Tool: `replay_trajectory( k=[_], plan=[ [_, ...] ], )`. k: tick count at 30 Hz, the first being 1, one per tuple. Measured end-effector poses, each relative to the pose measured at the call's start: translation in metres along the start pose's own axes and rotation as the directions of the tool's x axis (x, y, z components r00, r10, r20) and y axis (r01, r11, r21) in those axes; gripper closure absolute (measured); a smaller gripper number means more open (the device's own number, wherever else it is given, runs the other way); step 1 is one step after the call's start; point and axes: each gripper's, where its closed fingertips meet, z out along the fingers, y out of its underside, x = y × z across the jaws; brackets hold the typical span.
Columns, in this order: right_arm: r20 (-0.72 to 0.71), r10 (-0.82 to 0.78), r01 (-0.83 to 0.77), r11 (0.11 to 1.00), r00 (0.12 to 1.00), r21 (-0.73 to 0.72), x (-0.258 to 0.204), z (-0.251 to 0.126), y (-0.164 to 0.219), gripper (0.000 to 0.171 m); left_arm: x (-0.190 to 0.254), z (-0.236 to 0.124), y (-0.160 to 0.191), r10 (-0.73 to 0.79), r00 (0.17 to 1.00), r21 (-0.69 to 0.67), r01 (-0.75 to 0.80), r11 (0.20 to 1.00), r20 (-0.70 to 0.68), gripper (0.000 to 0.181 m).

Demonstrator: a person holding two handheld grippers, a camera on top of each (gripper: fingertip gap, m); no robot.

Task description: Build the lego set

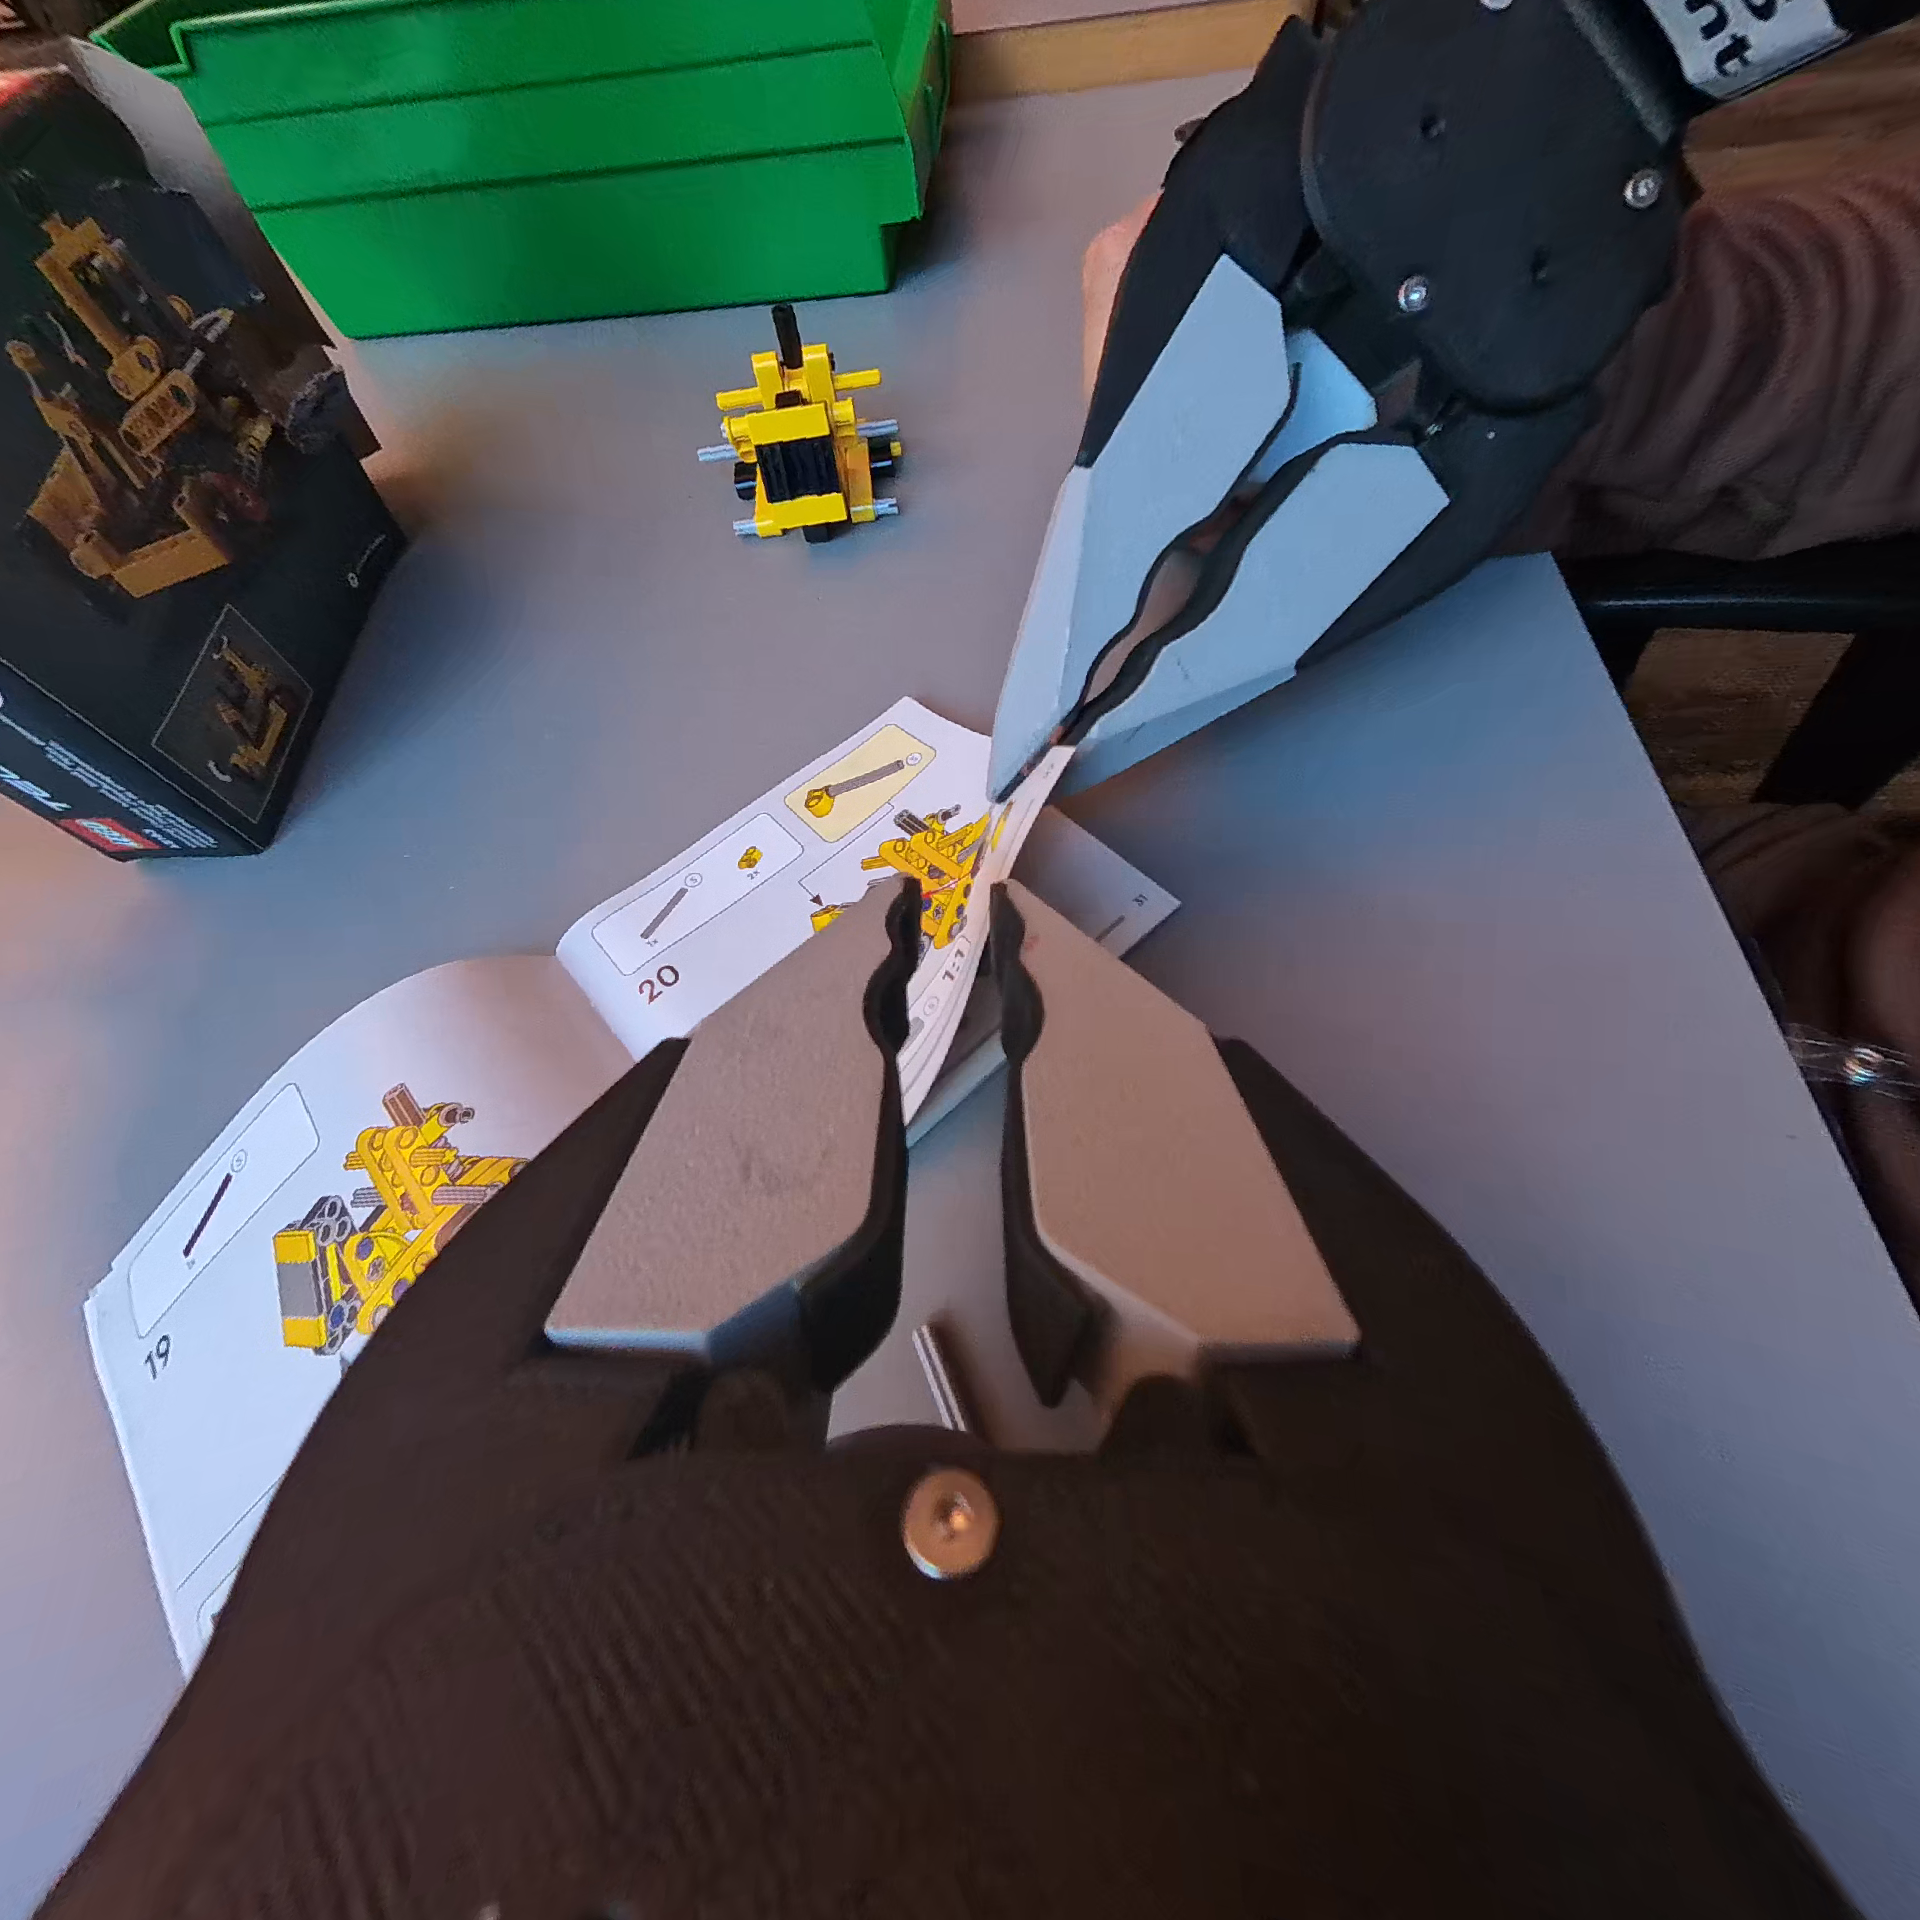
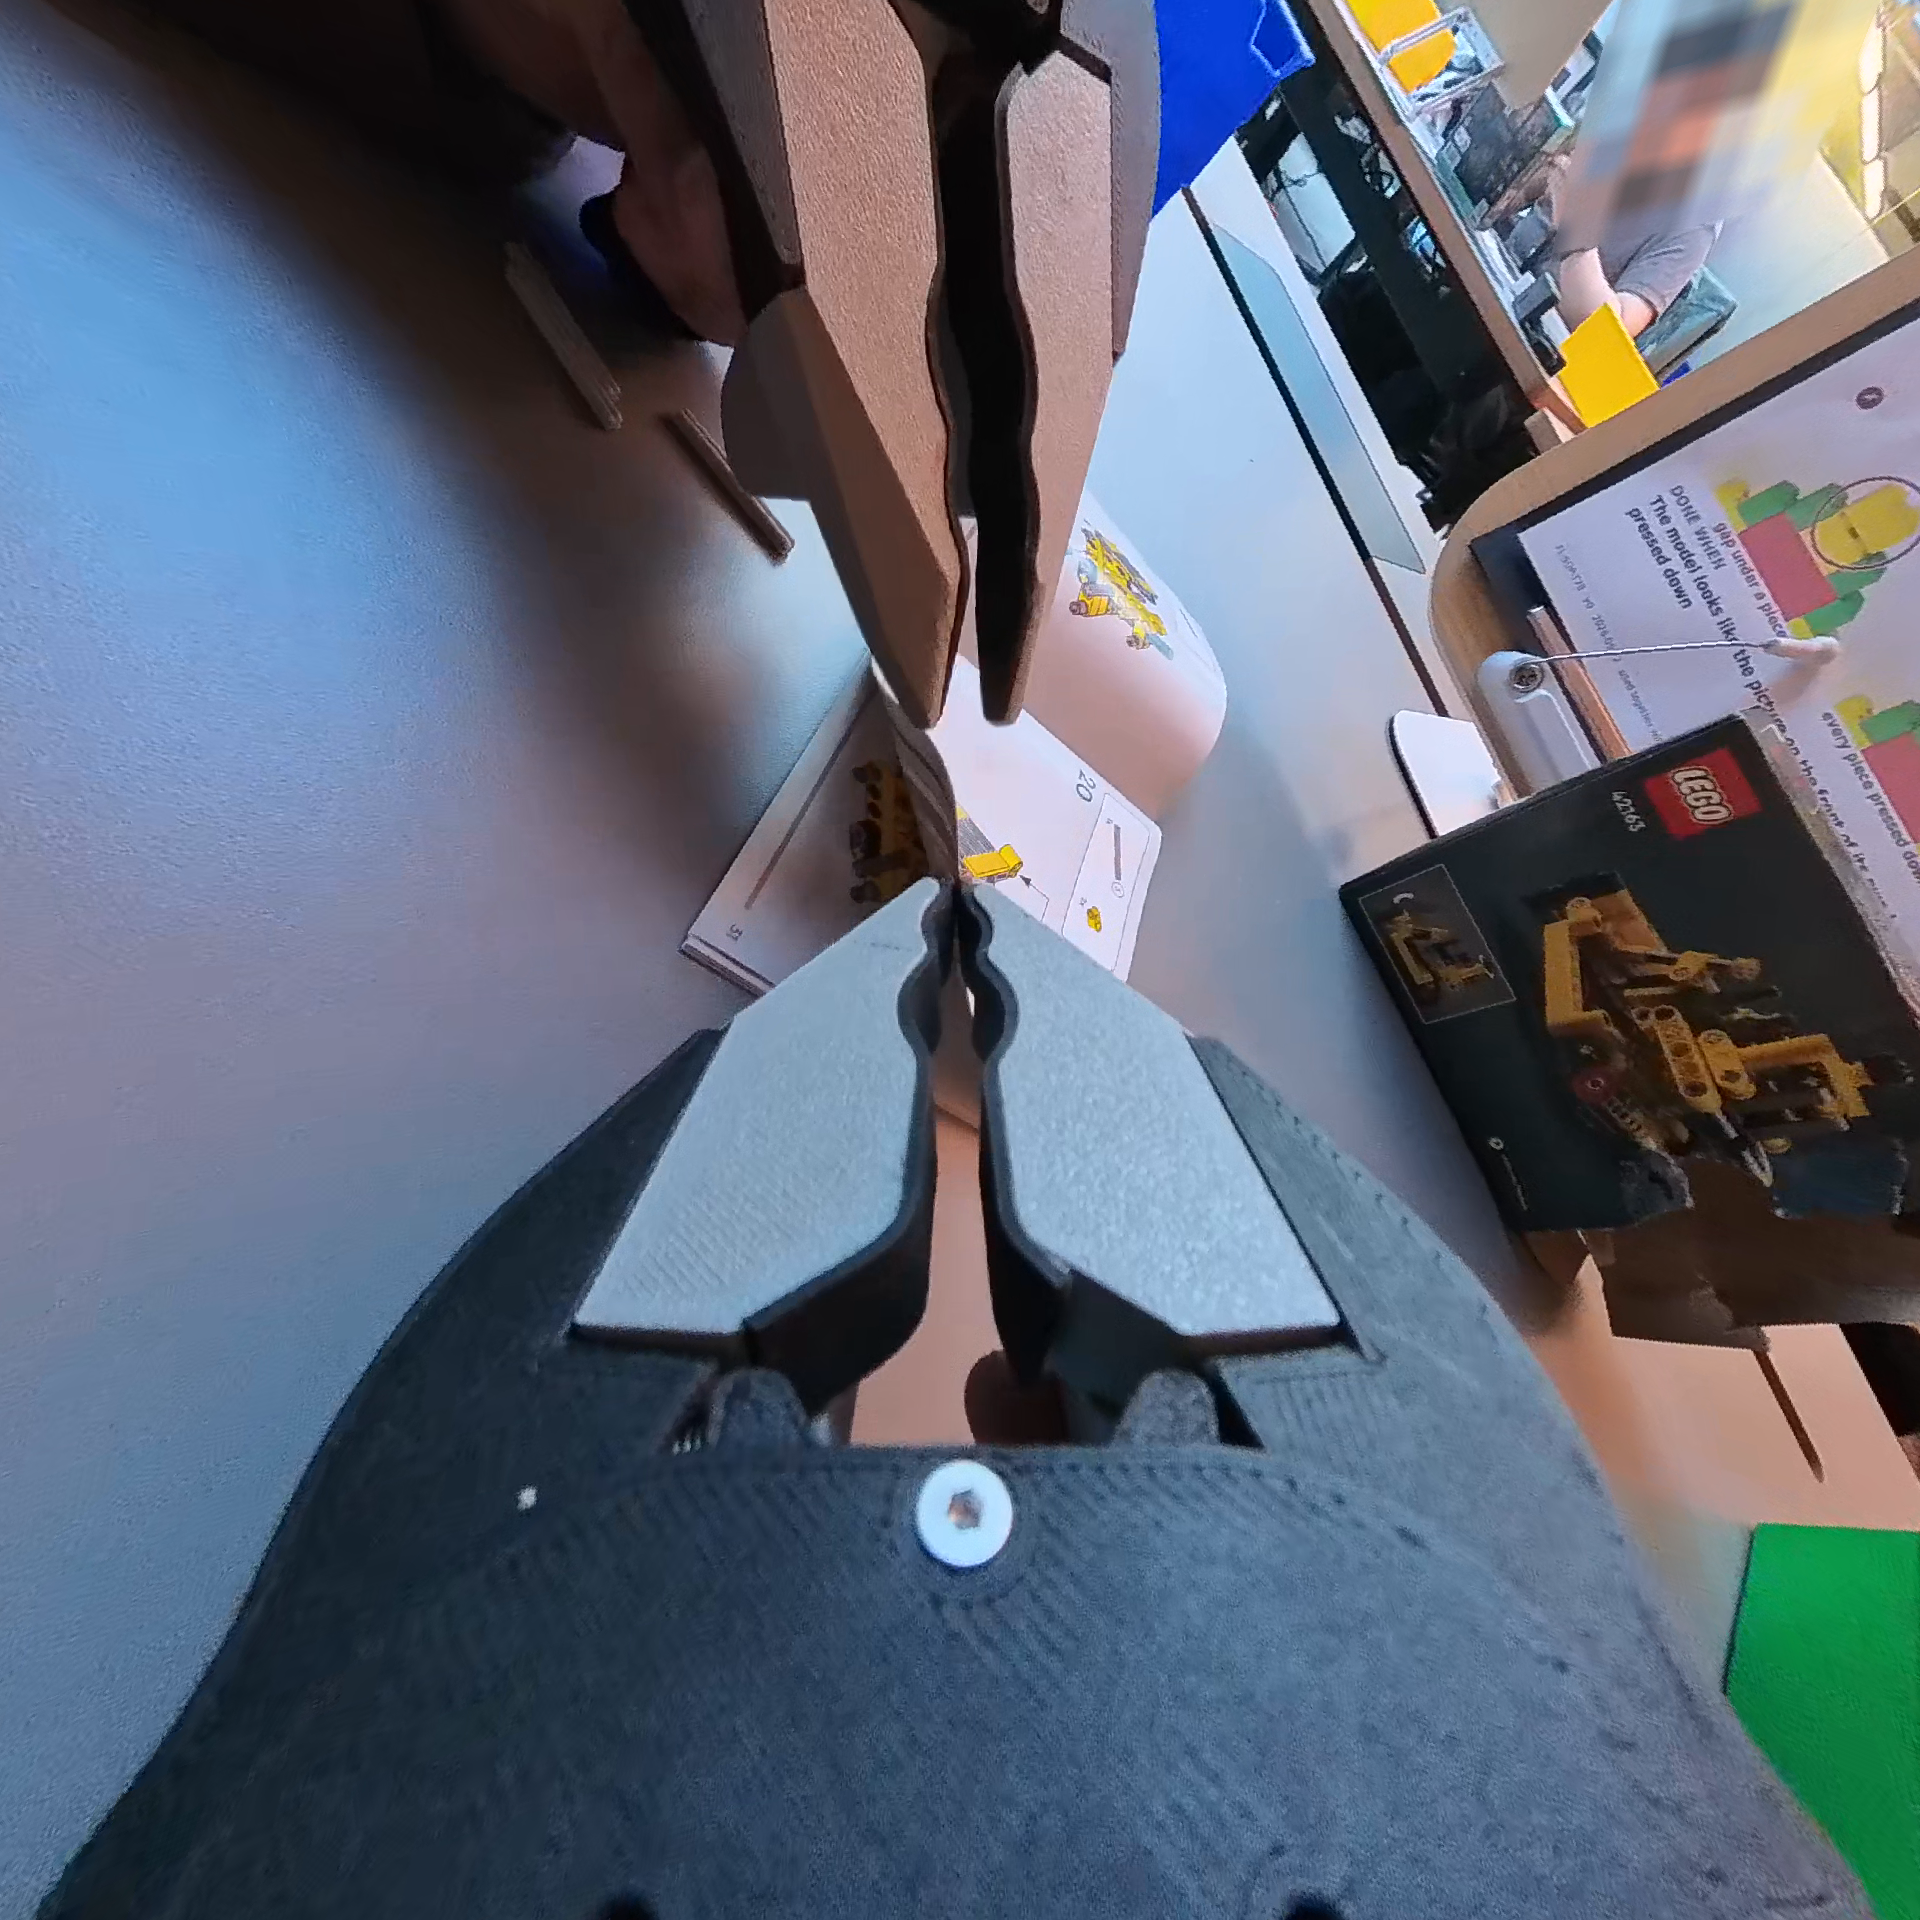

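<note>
The instruction booklet lies open on the grey table. My right gripper comes in from the upper right and is shut on the edge of one page, lifting it into a curve. In its own view its tips meet on that page edge. My left gripper is narrowly open, one finger on either side of the lifted page, and it also shows in the right wrist view. The partly built yellow model stands farther back, apart from both grippers.
The black set box stands at the left and green bins at the back. A loose grey axle lies under my left gripper. A person's brown sleeve is at the right, near the table edge. A picture board stands behind the box. My left and right fingertips are right by each other.
</note>
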Motion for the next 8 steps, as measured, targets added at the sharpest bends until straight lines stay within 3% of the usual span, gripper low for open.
replay_trajectory(
  k=[1,8],
  plan=[
    [-0.001,-0.002,0.002,1.000,1.000,-0.002,-0.0001,0.0001,0.0002,0.171,0.0004,0.0003,0.0003,0.003,1.000,-0.003,-0.003,1.000,-0.001,0.171],
    [0.003,-0.009,0.009,1.000,1.000,-0.004,-0.0014,0.0005,0.0003,0.171,-0.0002,0.0014,0.0019,0.003,1.000,-0.016,-0.003,1.000,0.006,0.171]
  ],
)
